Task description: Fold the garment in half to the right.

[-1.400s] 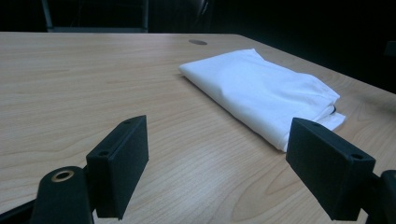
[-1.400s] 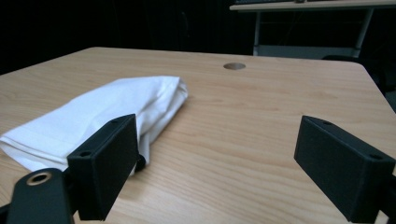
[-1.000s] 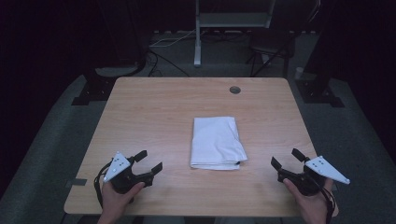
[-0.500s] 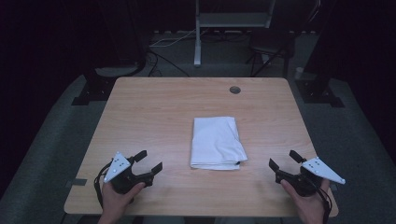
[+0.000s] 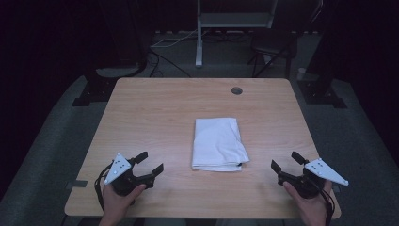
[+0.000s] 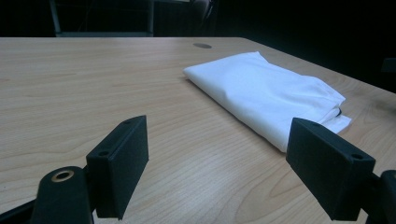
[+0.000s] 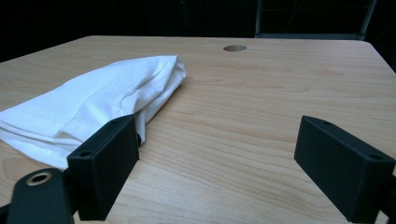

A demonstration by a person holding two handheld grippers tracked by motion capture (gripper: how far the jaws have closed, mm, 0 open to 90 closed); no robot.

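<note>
A white folded cloth [image 5: 217, 143] is lying in the middle of the table [image 5: 155, 113]. The left gripper [image 5: 148, 165] and right gripper [image 5: 285, 162] are waiting near the front edge, jaws wide and holding nothing. I think both are getting ready to reach in and grab the cloth's near corners.

Table [image 5: 155, 117]: pale wood-grain top, smooth, slight satin sheen, w/ a round dark grommet [image 5: 236, 90] in upper centre of frame. Towel [image 5: 217, 143], mid-frame: white cloth, soft, matt, folded w/ light creases. Left gripper [image 5: 149, 162] & right gripper [image 5: 285, 161]: matt black plastic jaws, smooth faces; brass-look ring [image 6: 61, 176] at lower left of left gripper view. 2 light grey plates on top, matt.
</note>
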